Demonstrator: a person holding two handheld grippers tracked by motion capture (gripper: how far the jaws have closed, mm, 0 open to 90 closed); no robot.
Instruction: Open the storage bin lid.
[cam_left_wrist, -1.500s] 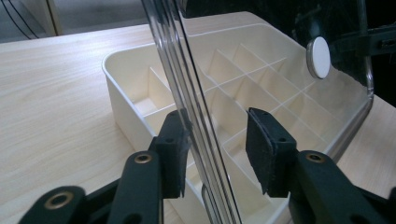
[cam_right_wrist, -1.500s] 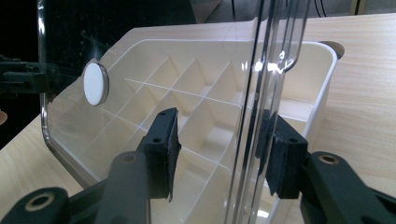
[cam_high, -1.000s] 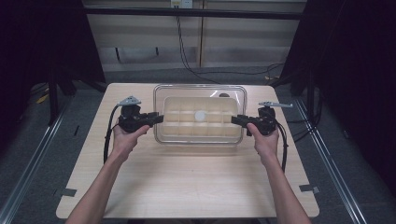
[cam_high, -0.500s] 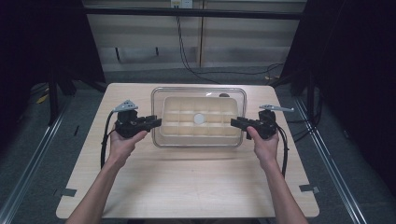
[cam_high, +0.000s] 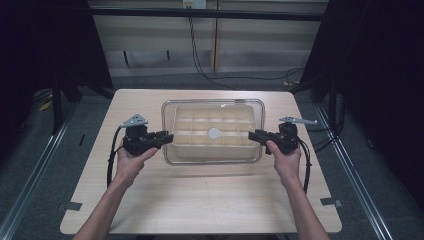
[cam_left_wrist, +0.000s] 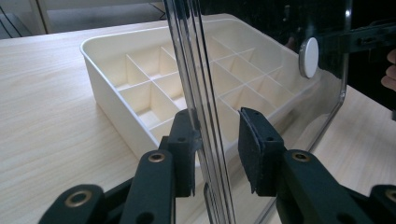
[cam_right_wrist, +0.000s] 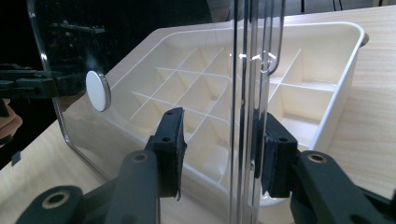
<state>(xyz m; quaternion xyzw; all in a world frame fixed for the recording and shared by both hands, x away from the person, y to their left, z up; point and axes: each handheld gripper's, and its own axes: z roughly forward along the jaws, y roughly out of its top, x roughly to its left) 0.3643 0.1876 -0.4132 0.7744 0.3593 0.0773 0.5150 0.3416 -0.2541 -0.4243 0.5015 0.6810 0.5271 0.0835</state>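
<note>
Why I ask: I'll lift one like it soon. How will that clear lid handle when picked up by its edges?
The lid looks thin, smooth and glossy, so probably slippery in the pads. Its flat, straight edge suggests it is stiff and light. Held over the tray at two opposite ends, it could tilt if one grip slackens.

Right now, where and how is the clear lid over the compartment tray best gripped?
By its two short end edges, one gripper from each side, fingers straddling the rim. The clear lid is a wide, thin, rigid sheet over the compartment tray, and its small white knob looks too small for these fingers.
</note>
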